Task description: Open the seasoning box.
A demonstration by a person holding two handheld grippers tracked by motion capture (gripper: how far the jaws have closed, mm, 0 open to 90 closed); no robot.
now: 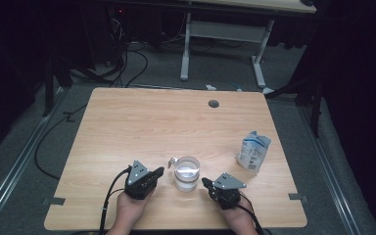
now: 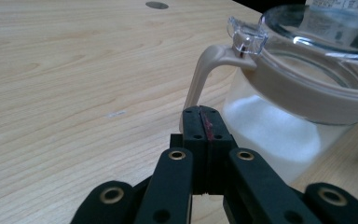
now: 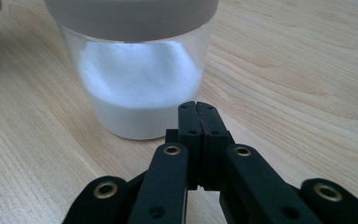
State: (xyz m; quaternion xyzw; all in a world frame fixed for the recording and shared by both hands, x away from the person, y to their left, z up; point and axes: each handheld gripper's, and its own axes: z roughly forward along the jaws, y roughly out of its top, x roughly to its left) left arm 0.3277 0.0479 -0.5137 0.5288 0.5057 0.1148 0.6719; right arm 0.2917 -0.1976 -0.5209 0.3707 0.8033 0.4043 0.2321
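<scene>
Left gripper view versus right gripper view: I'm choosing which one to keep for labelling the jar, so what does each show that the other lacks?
The left gripper view alone shows the jar's beige handle, its clear lid with the hinge tab, the beige collar under it, and the round hole in the table far off. The right gripper view alone shows the jar's base resting on the wood. Both share the clear jar with white powder inside, the wooden table, and a gripper with jaws pressed together close to the jar.
</scene>
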